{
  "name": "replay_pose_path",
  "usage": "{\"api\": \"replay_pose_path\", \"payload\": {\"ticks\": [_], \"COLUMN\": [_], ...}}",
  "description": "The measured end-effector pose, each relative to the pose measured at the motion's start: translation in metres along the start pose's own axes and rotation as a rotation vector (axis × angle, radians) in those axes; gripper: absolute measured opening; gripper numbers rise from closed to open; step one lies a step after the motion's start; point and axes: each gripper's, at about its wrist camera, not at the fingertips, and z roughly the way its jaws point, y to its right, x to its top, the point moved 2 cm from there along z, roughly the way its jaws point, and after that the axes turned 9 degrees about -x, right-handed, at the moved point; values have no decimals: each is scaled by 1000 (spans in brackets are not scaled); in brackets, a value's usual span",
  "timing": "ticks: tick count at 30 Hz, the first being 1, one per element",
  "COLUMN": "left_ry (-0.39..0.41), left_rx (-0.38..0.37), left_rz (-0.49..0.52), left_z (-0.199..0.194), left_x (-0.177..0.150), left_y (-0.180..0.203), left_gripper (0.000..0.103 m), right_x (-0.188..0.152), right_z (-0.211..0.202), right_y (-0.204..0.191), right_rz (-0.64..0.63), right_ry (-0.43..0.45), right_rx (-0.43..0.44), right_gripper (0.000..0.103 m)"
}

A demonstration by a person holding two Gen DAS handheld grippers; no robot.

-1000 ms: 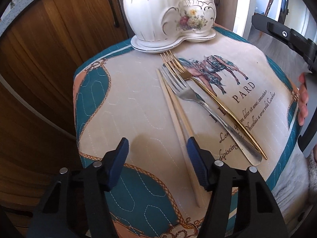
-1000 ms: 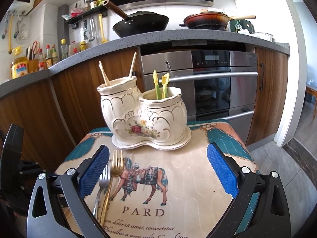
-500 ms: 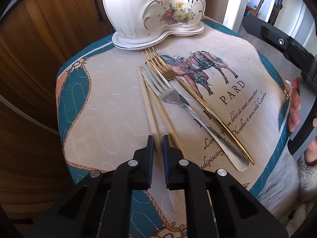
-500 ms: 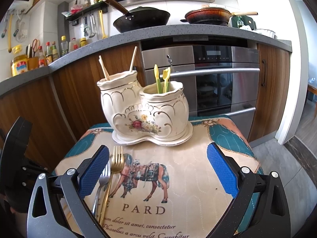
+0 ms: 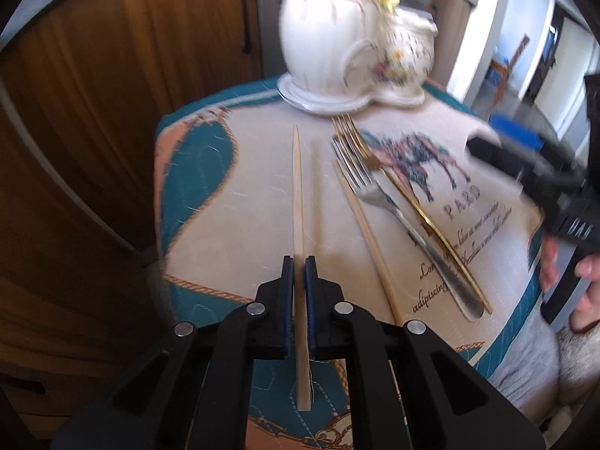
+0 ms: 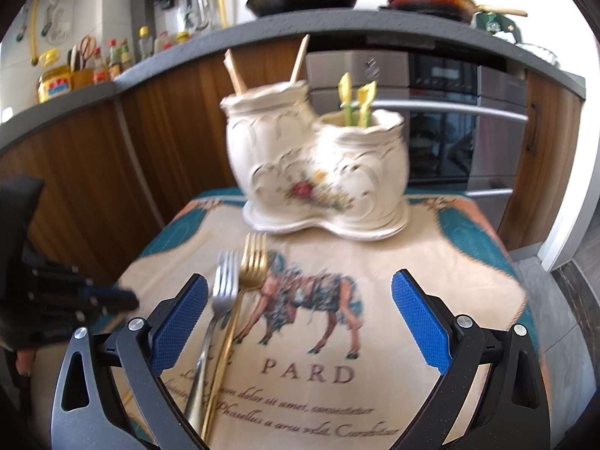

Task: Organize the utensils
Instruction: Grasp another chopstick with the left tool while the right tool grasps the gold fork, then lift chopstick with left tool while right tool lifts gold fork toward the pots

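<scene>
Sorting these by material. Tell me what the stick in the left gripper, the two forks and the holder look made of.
Chopstick: pale matte wood or bamboo.
Silver fork: polished steel, apparently.
Gold fork: shiny gold-coloured metal, likely plated.
Holder: glossy cream ceramic, gilt trim, painted flowers.

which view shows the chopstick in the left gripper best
The left wrist view: the chopstick runs its whole length there, clamped between the left gripper pads. The right wrist view shows only that gripper's blurred body at the left edge, no held chopstick.
</scene>
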Motion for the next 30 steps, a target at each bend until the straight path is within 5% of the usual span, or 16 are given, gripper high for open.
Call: {"api": "replay_pose_path", "payload": {"ticks": [2,10,16,24,30], "left_ry": [48,114,138,156,168], "left_rx": [-10,-75,-116,-131,-133], "left_rz": [-20,-39,-32,-50,-64], "left_z": [-6,-10,-10,-13,-14], "left_x": [1,0,1,1,3], "left_y": [-4,-10,-11,-18,-23], "left_gripper": [6,6,6,6,6], "right_x": [-2,-25,-25,-19,-22], "right_z": [4,23,32,48,42], "right_y": [-8,-36,-52,-69,-62], "right_rz": [-17,-41,-93,-181,-145], "right_ry": [-33,-189,-244,-312,-282], "right_rx": [14,43,0,-34,-15], "right_gripper": [94,48,26,10,8]}}
